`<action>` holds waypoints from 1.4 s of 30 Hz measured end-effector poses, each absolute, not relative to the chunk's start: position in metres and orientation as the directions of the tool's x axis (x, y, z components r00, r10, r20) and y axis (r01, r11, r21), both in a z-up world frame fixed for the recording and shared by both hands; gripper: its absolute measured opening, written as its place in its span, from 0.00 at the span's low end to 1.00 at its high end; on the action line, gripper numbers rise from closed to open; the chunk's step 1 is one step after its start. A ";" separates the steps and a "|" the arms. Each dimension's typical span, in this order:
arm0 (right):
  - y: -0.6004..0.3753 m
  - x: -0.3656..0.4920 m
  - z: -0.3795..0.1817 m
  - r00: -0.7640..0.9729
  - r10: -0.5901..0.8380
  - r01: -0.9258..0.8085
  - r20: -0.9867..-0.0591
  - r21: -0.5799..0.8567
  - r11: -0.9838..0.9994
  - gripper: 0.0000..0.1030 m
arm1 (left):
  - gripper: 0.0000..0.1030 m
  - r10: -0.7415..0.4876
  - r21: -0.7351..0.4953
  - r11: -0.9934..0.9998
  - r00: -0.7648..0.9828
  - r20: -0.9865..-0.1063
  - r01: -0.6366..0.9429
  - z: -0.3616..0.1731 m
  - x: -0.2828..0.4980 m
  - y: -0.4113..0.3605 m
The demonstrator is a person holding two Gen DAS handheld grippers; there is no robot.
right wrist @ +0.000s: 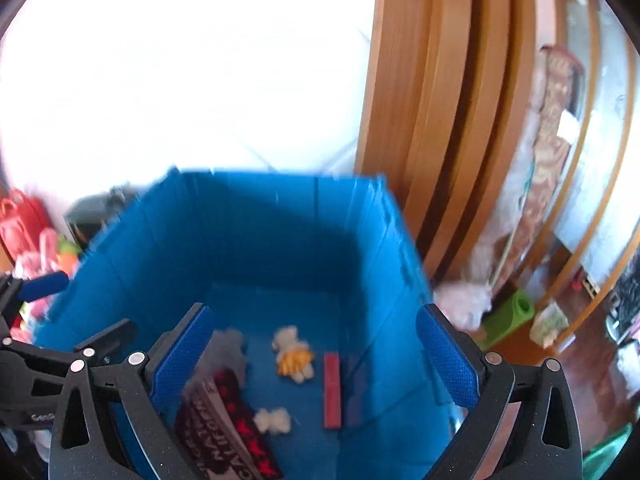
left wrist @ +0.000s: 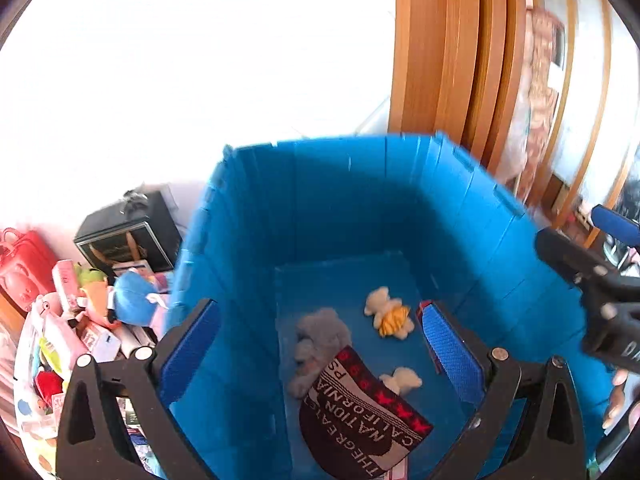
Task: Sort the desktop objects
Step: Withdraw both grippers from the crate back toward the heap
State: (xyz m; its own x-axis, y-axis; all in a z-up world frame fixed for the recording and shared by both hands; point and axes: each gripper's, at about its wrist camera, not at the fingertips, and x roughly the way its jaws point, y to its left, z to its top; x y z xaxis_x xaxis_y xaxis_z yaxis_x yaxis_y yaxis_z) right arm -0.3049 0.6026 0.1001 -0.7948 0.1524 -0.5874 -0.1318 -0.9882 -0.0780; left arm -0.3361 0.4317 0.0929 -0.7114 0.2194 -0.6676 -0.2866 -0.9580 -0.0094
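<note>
Both the left gripper (left wrist: 320,344) and right gripper (right wrist: 316,356) hang wide apart, empty, above the blue crate (left wrist: 340,200) holding plush toys (left wrist: 388,312).

blue bin (left wrist: 352,200): ribbed matt plastic | grey toy (left wrist: 320,332): fuzzy plush | door frame (left wrist: 440,48): smooth wood

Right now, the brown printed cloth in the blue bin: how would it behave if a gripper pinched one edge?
The brown printed cloth lies creased over the grey plush, so it is probably floppy and would drape. It looks thin, so likely light. Lifting it might drag the small white toy at its edge.
</note>
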 end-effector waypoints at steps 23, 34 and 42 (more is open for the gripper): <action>0.399 -0.196 0.134 -0.933 -0.081 0.108 -0.352 -0.056 -0.993 1.00 | 1.00 0.031 -0.057 -0.998 -0.877 -0.480 -0.004 0.126 -0.192 0.176; 0.237 -0.176 0.092 -0.886 -0.189 0.238 -0.423 -0.068 -0.969 1.00 | 1.00 -0.070 -0.044 -0.992 -0.822 -0.565 0.115 0.066 -0.149 0.017; 0.180 -0.170 0.034 -0.830 -0.178 0.234 -0.528 -0.039 -0.972 1.00 | 1.00 -0.074 -0.022 -0.993 -0.752 -0.655 0.117 0.008 -0.142 -0.051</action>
